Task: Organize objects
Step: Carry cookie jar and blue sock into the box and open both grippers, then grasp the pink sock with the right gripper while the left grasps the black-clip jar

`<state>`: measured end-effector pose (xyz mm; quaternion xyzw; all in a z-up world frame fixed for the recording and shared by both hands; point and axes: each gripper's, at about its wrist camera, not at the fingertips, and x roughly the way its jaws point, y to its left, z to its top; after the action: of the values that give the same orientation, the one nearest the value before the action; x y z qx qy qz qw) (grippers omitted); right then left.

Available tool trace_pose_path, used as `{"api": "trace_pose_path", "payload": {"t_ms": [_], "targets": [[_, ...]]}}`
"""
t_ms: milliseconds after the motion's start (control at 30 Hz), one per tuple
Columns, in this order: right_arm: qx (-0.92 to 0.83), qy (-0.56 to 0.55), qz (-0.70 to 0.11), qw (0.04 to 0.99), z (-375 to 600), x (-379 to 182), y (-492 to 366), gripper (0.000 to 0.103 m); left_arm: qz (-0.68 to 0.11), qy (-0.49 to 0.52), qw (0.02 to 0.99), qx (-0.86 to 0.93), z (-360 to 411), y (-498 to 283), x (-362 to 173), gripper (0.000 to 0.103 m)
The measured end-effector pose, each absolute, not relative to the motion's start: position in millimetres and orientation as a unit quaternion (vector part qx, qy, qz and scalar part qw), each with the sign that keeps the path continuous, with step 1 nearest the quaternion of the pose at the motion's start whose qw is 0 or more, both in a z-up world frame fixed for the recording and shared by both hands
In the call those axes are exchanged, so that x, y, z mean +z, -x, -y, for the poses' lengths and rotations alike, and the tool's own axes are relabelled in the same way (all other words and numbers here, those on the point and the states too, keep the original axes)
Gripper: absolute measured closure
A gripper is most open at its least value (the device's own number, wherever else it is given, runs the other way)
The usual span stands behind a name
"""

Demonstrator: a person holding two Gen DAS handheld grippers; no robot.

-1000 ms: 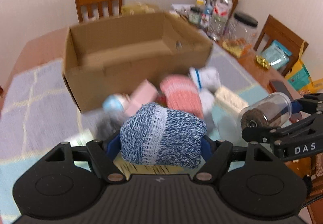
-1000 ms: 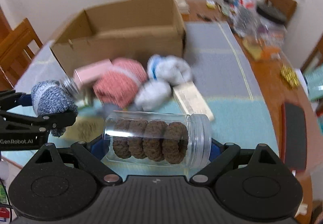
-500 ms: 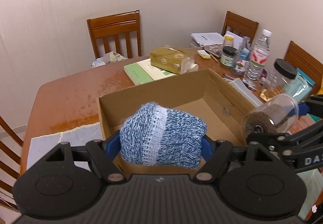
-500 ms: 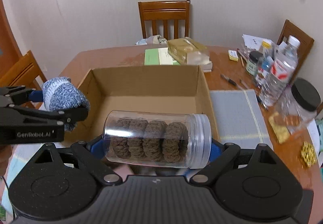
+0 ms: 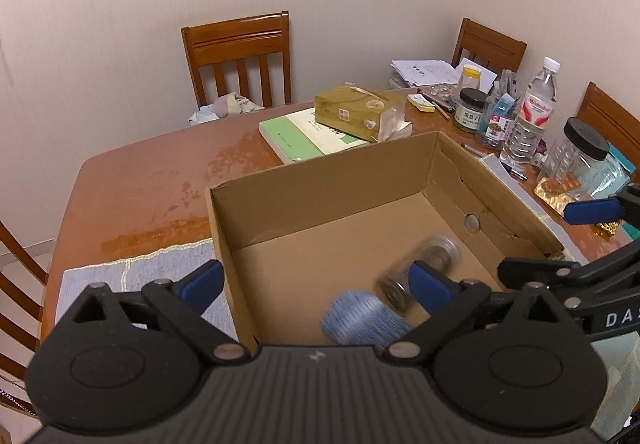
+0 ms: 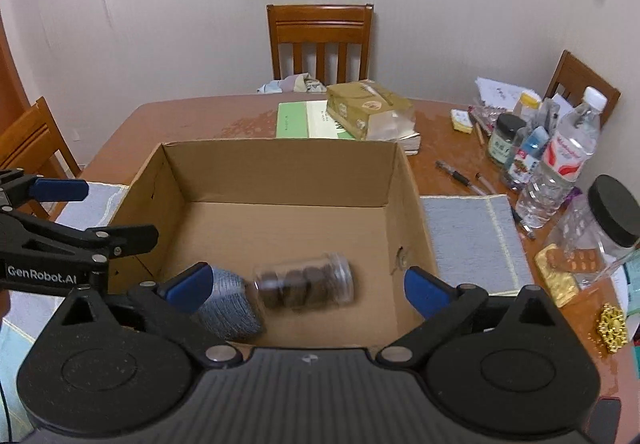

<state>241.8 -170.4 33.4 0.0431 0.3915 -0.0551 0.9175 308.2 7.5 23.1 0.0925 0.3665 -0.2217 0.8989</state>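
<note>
Both claws, left claw (image 5: 316, 282) and right claw (image 6: 306, 282), are springing apart, empty; the blue knitted yarn ball (image 5: 362, 318) and clear plastic jar of brown rings (image 6: 306, 282), gripped a moment ago, now tumble below them into the open cardboard box (image 6: 280, 173).

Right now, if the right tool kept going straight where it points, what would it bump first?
Probably the clear jar lying blurred in the cardboard box, right between the right tool's opening, empty jaws; depth is uncertain.

My left gripper (image 5: 316, 284) and right gripper (image 6: 306, 282) tilt downward side by side, jaws opening wide, gripping nothing.
</note>
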Motion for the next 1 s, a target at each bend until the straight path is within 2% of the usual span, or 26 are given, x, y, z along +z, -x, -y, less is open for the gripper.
{"api": "trace_pose_path", "payload": {"t_ms": [200, 467, 800, 1000], "targets": [[-0.055, -0.033, -0.37, 0.927, 177.3, 37.7, -212.2, 0.0, -0.359, -0.078, 0.906, -0.208, -7.4, -280.1, 26.3, 0.003], [-0.059, -0.051, -0.364, 0.928, 193.3, 22.6, -167.4, 0.0, -0.4, -0.057, 0.905, -0.137, -9.9, -244.9, 4.5, 0.003], [-0.104, -0.01, -0.378, 0.92, 197.0, -2.2, -121.7, 0.0, -0.439, 0.0, 0.895, -0.074, -13.1, -219.6, -27.9, 0.003], [-0.107, -0.027, -0.402, 0.909, 201.6, -14.5, -101.8, 0.0, -0.45, -0.001, 0.891, -0.06, -15.2, -213.9, -42.1, 0.003]]}}
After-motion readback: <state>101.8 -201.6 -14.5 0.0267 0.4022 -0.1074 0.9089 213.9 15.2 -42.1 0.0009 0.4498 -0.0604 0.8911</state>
